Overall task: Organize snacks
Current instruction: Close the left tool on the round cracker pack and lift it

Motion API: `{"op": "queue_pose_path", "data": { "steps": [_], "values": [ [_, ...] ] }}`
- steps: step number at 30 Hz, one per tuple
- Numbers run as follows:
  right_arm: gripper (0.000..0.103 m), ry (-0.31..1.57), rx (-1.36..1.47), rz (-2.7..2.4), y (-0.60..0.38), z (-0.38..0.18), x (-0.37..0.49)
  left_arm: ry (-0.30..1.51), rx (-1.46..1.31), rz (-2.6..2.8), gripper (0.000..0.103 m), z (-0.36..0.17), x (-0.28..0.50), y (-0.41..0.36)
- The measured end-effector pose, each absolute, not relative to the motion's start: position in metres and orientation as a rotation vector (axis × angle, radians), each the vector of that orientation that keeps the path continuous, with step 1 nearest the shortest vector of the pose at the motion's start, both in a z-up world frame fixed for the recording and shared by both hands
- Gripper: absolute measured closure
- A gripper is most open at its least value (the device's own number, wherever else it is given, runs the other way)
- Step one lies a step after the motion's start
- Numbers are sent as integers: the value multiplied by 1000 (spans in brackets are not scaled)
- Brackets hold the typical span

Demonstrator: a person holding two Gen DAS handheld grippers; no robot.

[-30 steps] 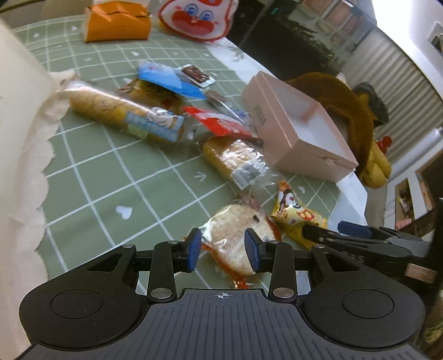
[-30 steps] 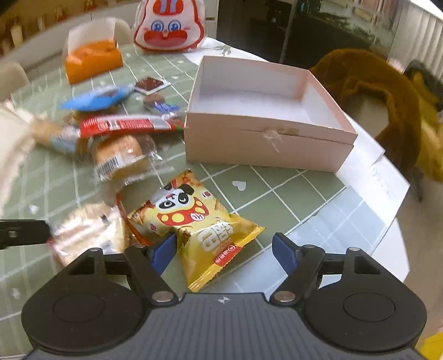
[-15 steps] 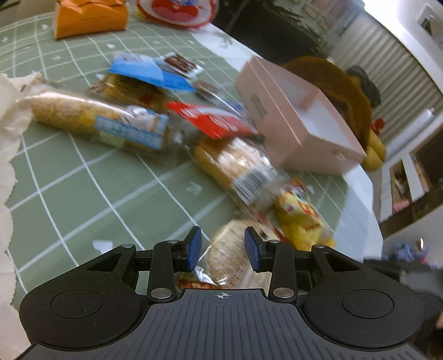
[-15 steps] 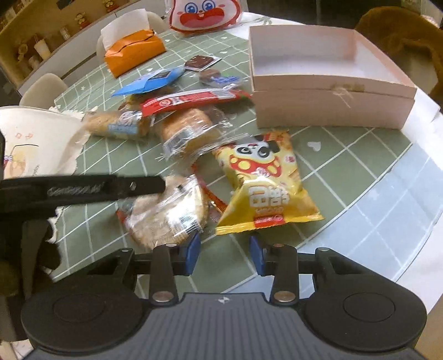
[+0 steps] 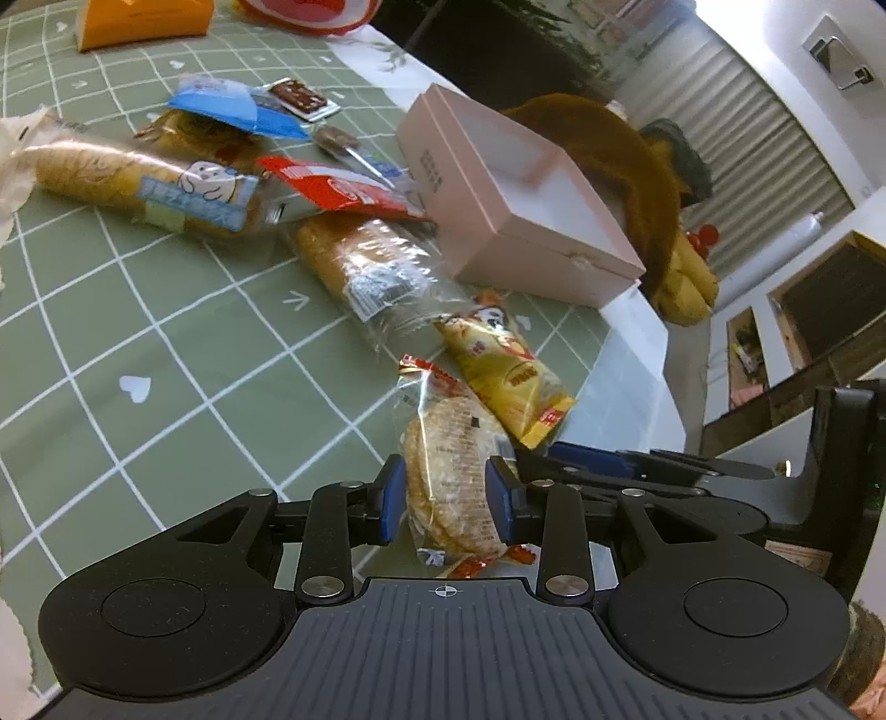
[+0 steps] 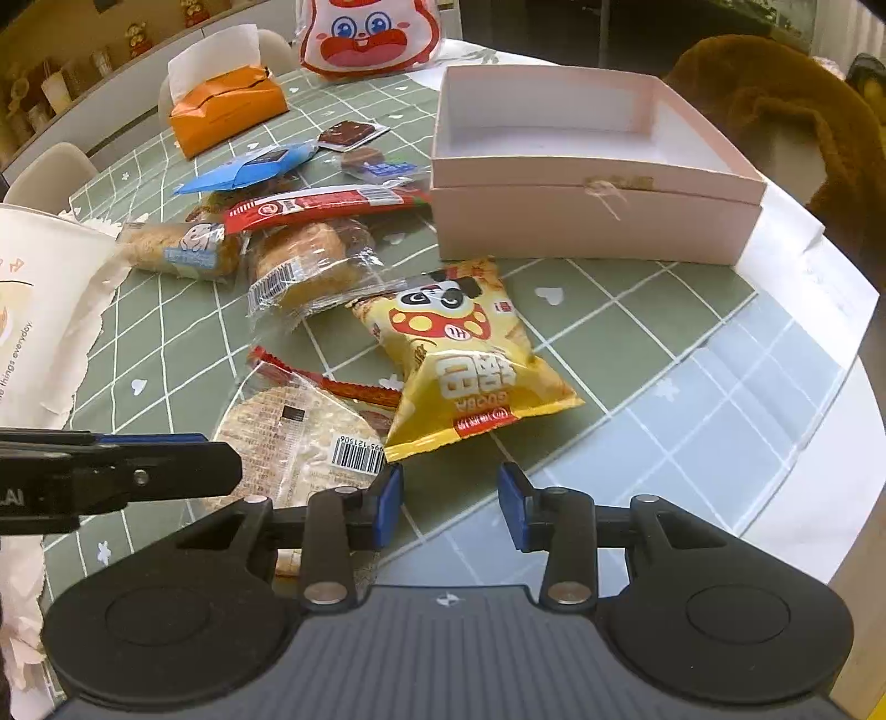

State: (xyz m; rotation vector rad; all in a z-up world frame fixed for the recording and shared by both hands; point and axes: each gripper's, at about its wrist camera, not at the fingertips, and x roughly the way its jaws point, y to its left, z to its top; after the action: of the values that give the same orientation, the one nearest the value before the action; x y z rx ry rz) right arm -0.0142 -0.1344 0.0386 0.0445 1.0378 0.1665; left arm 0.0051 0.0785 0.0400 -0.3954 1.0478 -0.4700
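My left gripper (image 5: 446,497) is shut on a round rice cracker pack (image 5: 448,471) in clear wrap, holding it on edge above the table; the pack also shows in the right wrist view (image 6: 299,437). A yellow panda snack bag (image 6: 465,360) lies just ahead of my right gripper (image 6: 449,501), which is partly open and empty above the tablecloth. The open pink box (image 6: 587,166) stands behind the bag, empty inside. Wrapped bread (image 6: 310,260), a red stick pack (image 6: 326,205) and a blue packet (image 6: 249,169) lie to the left.
An orange tissue box (image 6: 221,111) and a red-and-white bunny bag (image 6: 371,33) stand at the far side. A white paper bag (image 6: 39,299) lies at the left. A brown plush toy (image 6: 786,122) sits beyond the box. The table edge (image 6: 853,443) curves at the right.
My left gripper has closed on the rice cracker pack and lifted it on edge. My right gripper has narrowed from wide open and drawn back from the yellow bag.
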Motion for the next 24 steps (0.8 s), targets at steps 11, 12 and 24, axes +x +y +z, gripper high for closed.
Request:
{"op": "queue_pose_path", "data": {
  "steps": [11,12,24],
  "values": [
    [60,1043,149,188,-150,52,-47,1062,-404,-427,72,26,0,84],
    [60,1051,161,196,-149,52,-49,1066,-401,-424,72,25,0,84],
    [60,1003,148,179,-145,56,-43,1070,-376,-411,71,22,4,74]
  ]
}}
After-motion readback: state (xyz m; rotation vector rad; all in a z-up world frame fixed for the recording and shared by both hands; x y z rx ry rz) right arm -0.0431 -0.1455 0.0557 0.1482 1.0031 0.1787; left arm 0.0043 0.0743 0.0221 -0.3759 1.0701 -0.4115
